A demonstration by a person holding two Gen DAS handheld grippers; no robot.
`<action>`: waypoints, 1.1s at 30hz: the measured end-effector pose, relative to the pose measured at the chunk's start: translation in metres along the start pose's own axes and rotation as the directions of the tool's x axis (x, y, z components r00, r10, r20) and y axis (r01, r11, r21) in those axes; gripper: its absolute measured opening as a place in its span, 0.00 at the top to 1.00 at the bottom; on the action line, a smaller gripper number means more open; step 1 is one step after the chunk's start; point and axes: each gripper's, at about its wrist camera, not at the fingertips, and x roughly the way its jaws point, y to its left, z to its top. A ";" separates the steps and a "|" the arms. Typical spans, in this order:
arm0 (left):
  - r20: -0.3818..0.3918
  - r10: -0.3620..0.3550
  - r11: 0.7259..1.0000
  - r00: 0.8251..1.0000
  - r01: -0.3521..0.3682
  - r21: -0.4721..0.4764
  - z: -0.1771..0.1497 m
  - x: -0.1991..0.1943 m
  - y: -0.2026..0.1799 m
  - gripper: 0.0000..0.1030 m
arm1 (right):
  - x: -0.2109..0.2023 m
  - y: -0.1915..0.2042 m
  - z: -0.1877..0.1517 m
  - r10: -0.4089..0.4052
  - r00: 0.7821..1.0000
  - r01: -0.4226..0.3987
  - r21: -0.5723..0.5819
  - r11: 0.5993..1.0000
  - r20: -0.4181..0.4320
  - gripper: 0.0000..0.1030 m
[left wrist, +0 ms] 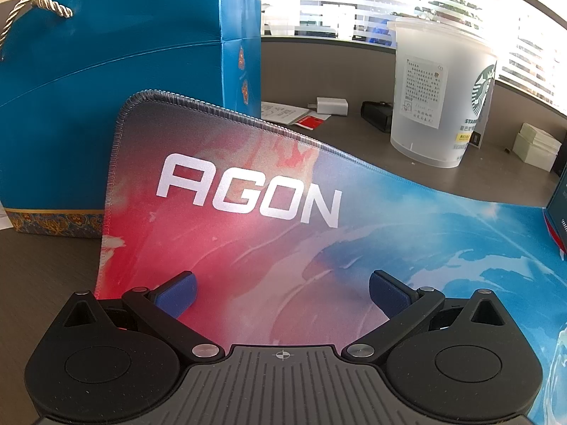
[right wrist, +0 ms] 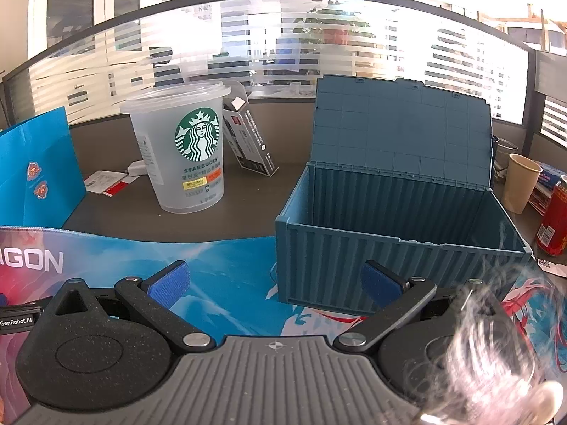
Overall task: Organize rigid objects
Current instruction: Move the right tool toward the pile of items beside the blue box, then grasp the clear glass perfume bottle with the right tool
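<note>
Hovering low over mat (left wrist: pixel 248 219) | left gripper (left wrist: pixel 281 292) spread | right gripper (right wrist: pixel 274 285) spread

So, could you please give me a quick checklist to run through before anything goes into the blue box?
1. Box lid up: ok, it stands open at the back.
2. Box interior free: ok for the part in view; the floor is hidden.
3. Right gripper ready: ok, jaws open, empty.
4. Left gripper ready: ok, jaws open, empty, over the mouse mat.
5. Cup upright with its lid on: ok.
6. Small carton stable: not ok, it is tilted behind the cup.
</note>
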 end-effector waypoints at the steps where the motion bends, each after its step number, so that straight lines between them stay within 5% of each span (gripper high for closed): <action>1: 0.000 0.000 1.000 1.000 0.000 0.000 0.000 0.000 0.000 0.00 | 0.001 0.000 0.000 0.000 1.000 0.000 0.002 1.000 -0.003 0.00; 11: 0.000 0.000 1.000 1.000 0.000 0.001 0.000 0.000 0.000 0.00 | -0.001 -0.007 0.000 0.007 1.000 -0.007 0.016 1.000 -0.001 0.00; 23: -0.002 0.004 1.000 1.000 -0.004 0.004 -0.001 0.000 0.000 0.00 | -0.033 -0.067 -0.004 0.146 0.986 -0.154 0.112 0.982 0.074 0.00; 29: -0.003 0.006 1.000 1.000 -0.006 0.006 -0.001 0.000 0.000 0.00 | -0.063 -0.119 -0.018 0.195 0.967 -0.192 -0.036 0.981 0.162 0.00; 31: -0.005 0.009 1.000 1.000 -0.009 0.010 -0.002 0.000 0.000 0.00 | -0.078 -0.145 -0.028 0.279 0.936 -0.249 -0.156 0.956 0.216 0.00; 33: -0.006 0.011 1.000 1.000 -0.011 0.012 -0.002 0.001 0.000 0.00 | -0.091 -0.161 -0.034 0.307 0.929 -0.237 -0.307 0.922 0.206 0.00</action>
